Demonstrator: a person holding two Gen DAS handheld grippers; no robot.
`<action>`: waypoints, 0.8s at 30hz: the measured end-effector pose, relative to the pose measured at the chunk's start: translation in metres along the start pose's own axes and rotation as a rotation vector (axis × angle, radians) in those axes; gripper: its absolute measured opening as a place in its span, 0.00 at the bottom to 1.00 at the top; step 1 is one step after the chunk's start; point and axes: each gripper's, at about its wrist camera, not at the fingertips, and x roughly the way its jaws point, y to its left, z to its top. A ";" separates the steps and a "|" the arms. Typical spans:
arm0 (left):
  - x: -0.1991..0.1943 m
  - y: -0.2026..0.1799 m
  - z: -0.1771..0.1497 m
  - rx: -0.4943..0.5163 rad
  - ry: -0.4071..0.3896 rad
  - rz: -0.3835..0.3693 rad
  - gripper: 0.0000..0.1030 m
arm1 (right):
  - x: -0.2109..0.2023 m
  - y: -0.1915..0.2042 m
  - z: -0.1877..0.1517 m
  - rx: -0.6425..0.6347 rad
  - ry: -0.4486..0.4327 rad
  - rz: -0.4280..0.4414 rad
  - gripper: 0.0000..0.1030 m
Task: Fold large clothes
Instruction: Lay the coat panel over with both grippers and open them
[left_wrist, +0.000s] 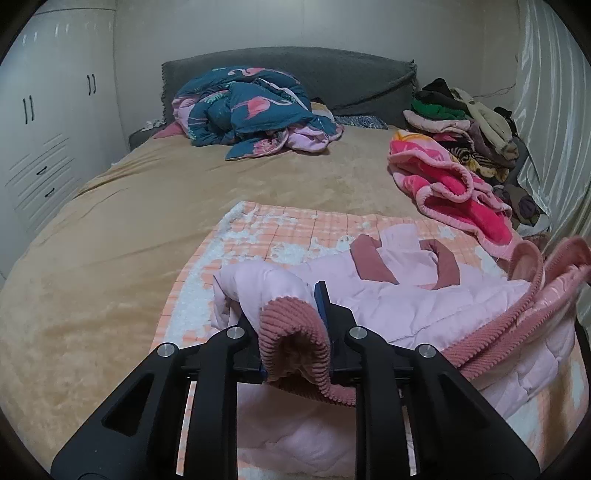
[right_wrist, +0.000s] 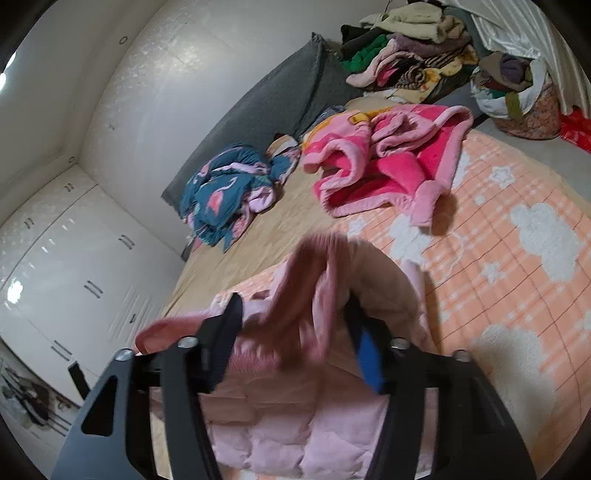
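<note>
A pale pink quilted jacket (left_wrist: 424, 299) with dusty-rose ribbed trim lies on an orange checked blanket (left_wrist: 280, 236) on the bed. My left gripper (left_wrist: 291, 325) is shut on the jacket's ribbed cuff (left_wrist: 295, 339), held just above the blanket. In the right wrist view my right gripper (right_wrist: 295, 332) is shut on another ribbed edge of the same jacket (right_wrist: 314, 417), lifted above the blanket (right_wrist: 517, 266); the cloth there is blurred by motion.
A pink fleece garment (left_wrist: 447, 184) lies at the right on the tan bedsheet (left_wrist: 166, 206). A blue flamingo quilt (left_wrist: 251, 110) sits by the grey headboard (left_wrist: 351, 74). A clothes pile (left_wrist: 461, 122) is at the far right, a full basket (right_wrist: 517, 96) beyond. White wardrobes (left_wrist: 48, 122) stand left.
</note>
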 end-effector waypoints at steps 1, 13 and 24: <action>0.002 0.000 0.000 0.000 0.003 -0.001 0.13 | 0.000 0.000 0.001 0.000 -0.002 -0.004 0.63; 0.024 -0.010 -0.003 0.016 0.020 -0.015 0.19 | 0.046 0.069 -0.083 -0.471 0.120 -0.143 0.83; 0.019 -0.012 -0.006 0.020 0.017 -0.076 0.54 | 0.113 0.052 -0.137 -0.433 0.299 -0.192 0.85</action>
